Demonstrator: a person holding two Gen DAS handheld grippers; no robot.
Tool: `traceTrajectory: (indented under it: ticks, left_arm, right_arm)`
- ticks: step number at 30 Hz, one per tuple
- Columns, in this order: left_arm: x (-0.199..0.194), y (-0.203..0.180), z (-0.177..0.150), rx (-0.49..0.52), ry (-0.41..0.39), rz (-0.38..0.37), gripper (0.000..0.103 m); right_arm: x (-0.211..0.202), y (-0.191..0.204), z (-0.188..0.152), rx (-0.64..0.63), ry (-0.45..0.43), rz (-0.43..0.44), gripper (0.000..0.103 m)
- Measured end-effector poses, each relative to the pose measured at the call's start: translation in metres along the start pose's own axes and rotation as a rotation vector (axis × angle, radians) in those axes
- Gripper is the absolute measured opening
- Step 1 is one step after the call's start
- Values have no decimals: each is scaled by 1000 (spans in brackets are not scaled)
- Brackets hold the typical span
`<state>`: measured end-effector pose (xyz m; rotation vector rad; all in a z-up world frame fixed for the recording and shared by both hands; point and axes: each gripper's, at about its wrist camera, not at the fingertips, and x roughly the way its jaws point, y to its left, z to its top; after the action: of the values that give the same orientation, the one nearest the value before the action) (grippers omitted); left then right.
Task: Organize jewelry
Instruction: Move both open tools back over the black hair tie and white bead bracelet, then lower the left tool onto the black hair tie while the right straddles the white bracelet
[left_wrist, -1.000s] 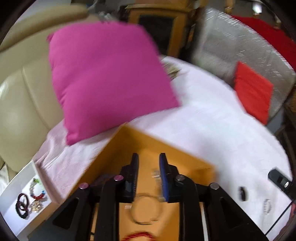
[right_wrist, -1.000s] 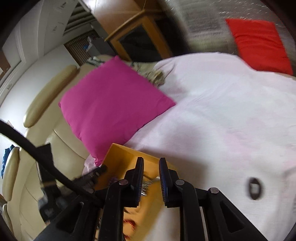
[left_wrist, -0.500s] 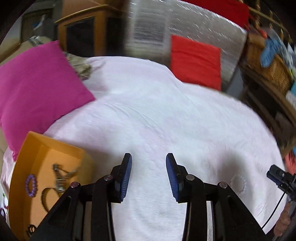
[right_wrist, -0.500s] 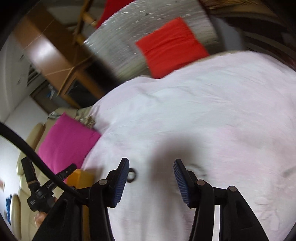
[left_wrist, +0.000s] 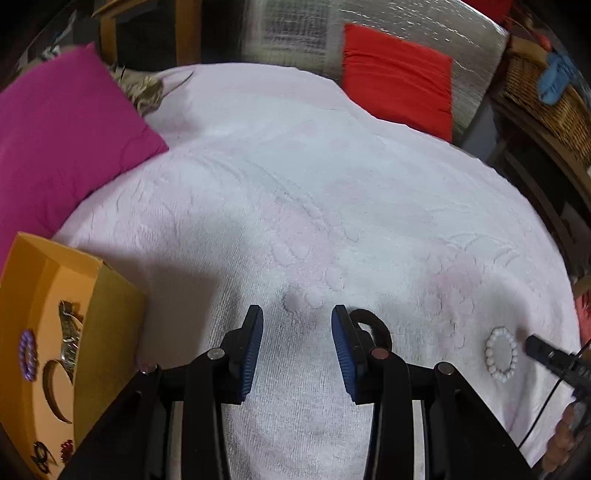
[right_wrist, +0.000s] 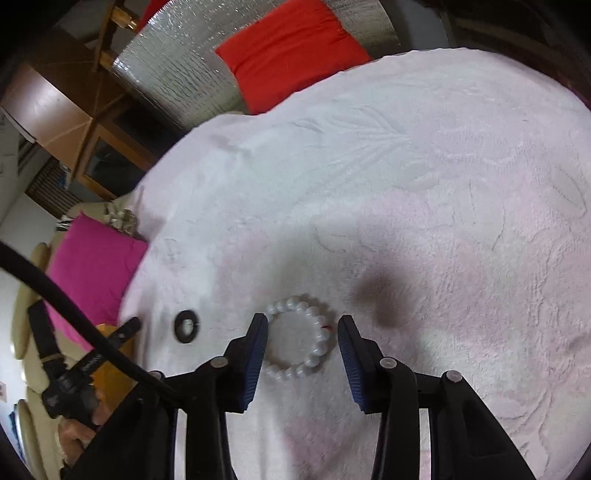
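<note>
A white bead bracelet (right_wrist: 300, 338) lies on the pale pink towel (right_wrist: 424, 206). My right gripper (right_wrist: 301, 341) is open and its fingers stand on either side of the bracelet. The bracelet also shows in the left wrist view (left_wrist: 501, 353). A black ring (right_wrist: 186, 326) lies left of it; in the left wrist view the black ring (left_wrist: 373, 326) sits just behind the right finger of my open, empty left gripper (left_wrist: 297, 338). An orange box (left_wrist: 48, 332) at the left holds a purple bead bracelet (left_wrist: 27, 353), a metal watch band (left_wrist: 70, 341) and other pieces.
A magenta cushion (left_wrist: 62, 136) lies at the far left and a red cushion (left_wrist: 397, 86) at the back against a silver padded surface. A wicker basket (left_wrist: 543, 96) stands at the right. The towel's edge drops off at the right.
Both grippers have swung away from the orange box to the right over the towel and opened. The right one now straddles the white bracelet; the left one is beside the black ring.
</note>
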<state>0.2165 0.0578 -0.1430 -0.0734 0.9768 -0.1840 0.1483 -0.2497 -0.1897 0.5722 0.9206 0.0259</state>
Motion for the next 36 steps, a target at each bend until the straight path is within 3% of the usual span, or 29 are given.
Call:
traceTrajectory:
  ticks: [6,18,36]
  left_arm:
    - [3,-13,-2,33,-10,-6,39]
    - [-14,-35,-6,151,-93,105,39]
    - [-23,-42,-9,190,-142,136,39]
  right_arm:
    - [5,-2,-2,17,9,-3,43]
    - [-3,0,-5,15,-15,-5,43]
    - [-13,9,-3,-18,-51,5,43]
